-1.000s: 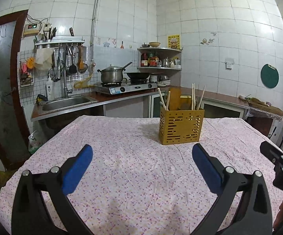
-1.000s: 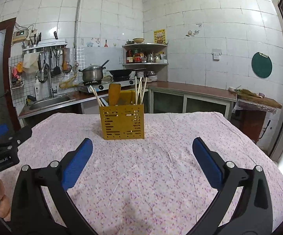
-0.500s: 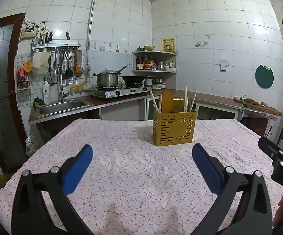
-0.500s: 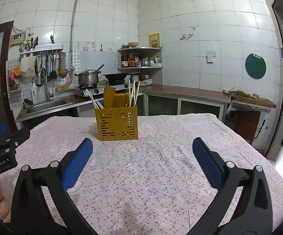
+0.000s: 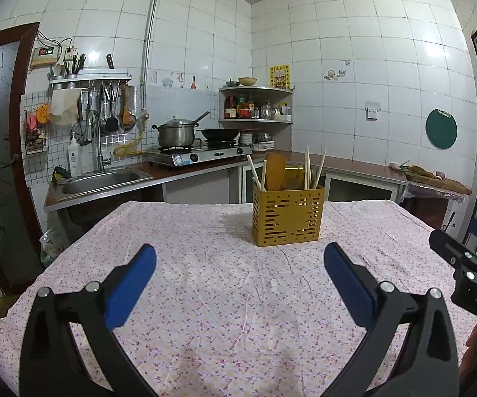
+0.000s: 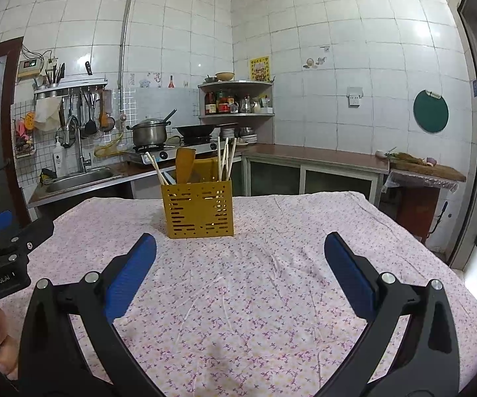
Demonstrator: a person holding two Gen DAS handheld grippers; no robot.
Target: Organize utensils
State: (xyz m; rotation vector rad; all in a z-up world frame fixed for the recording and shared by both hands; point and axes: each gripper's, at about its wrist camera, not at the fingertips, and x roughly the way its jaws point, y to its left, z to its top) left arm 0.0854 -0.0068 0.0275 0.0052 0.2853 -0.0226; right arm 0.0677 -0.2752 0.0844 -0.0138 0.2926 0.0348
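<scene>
Table [image 5: 238, 297]: it is covered with a white cloth with small purple flowers, and it fills the lower part of both views; it carries the holder.
Counter [image 5: 185, 172]: it runs along the tiled walls, well behind the holder.
Sink [image 5: 102, 178]: steel, set in the counter, far behind the holder and to its left.
Stove [image 5: 202, 155]: on the counter behind the holder, with a steel pot [image 5: 176, 134] and a dark wok [image 5: 220, 133] on it.
Left gripper [image 5: 240, 266]: empty, its two blue fingers [image 5: 132, 284] are wide apart; it is above the cloth, on the near side of the holder, not touching it.
Right gripper [image 6: 240, 254]: also empty, with blue fingers [image 6: 349, 274] spread wide; it is on the near side of the holder and apart from it. In the left wrist view it shows at the right edge.
Holder [image 5: 288, 215]: a yellow box with slots, upright on the cloth, toward the far side of the table.
Spatula [image 5: 274, 172]: wooden, it stands in the holder near the middle, blade up.
Chopsticks [image 5: 314, 168]: some light sticks lean in the right part of the holder, and others [image 5: 256, 173] lean in the left part.
</scene>
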